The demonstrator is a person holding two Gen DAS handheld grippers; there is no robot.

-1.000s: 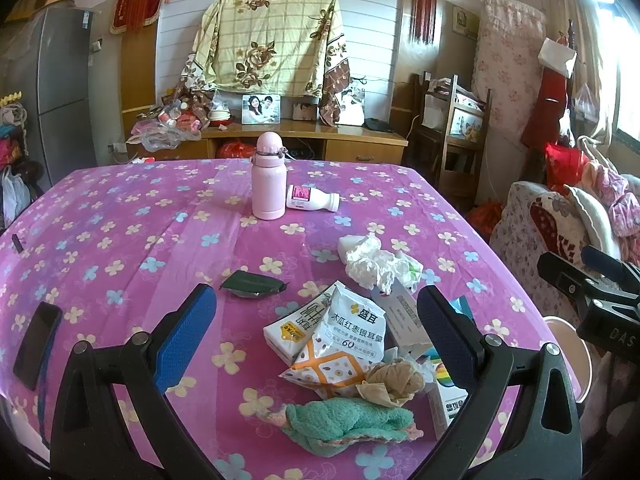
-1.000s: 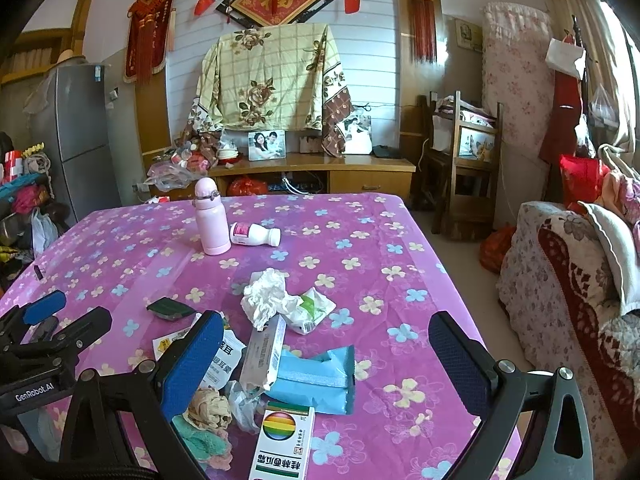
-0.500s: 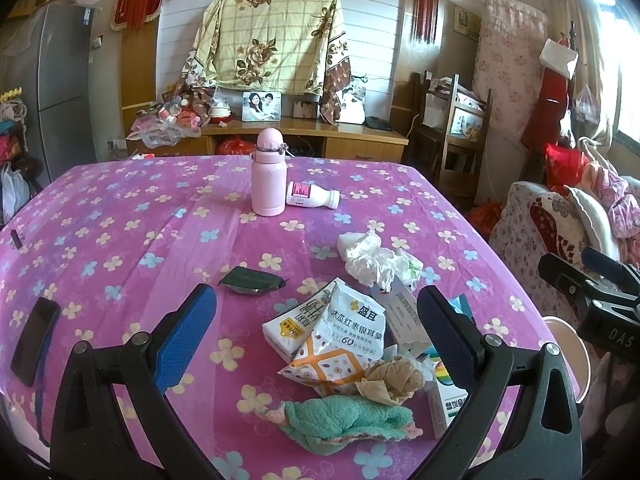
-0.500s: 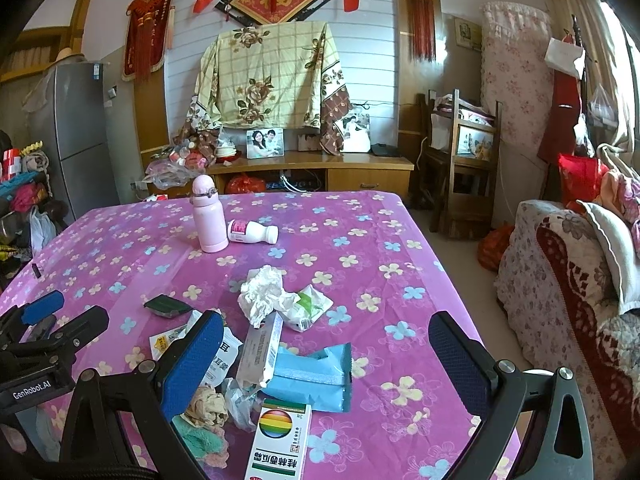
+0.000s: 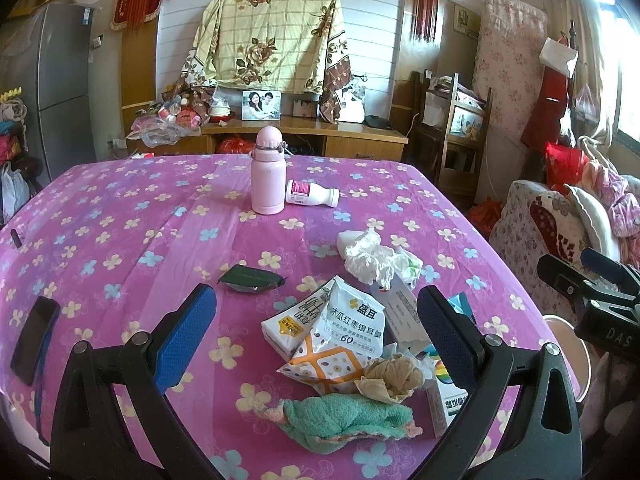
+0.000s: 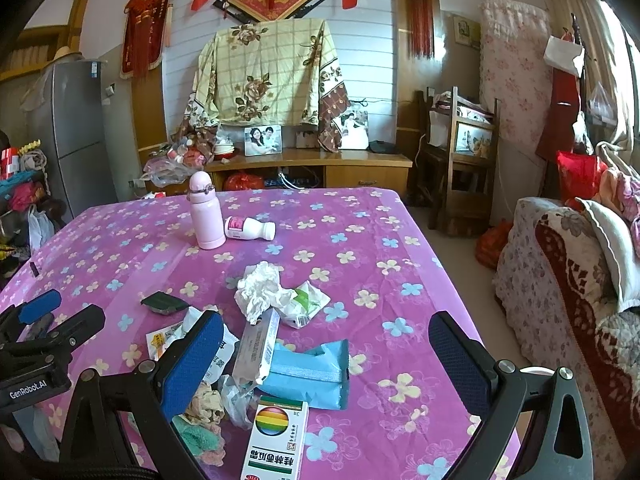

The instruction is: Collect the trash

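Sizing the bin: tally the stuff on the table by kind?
Bottles: 2 (pink flask, white bottle)
Boxes: 2 (rainbow box, grey carton)
Pouches/packs: 4
Crumpled paper: 1
Cloth wads: 2
Phone: 1
Dark case: 1
Total: 13

In front of me a heap of litter lies on the table: a crumpled white tissue (image 6: 260, 290) touching a torn green-and-white wrapper (image 6: 306, 304), with a flattened blue packet (image 6: 310, 372) and a white box with a rainbow ball (image 6: 276, 440) nearer. Beside them lie white snack pouches (image 5: 340, 340), a balled beige scrap (image 5: 394, 374) and a rumpled teal cloth (image 5: 348, 418).
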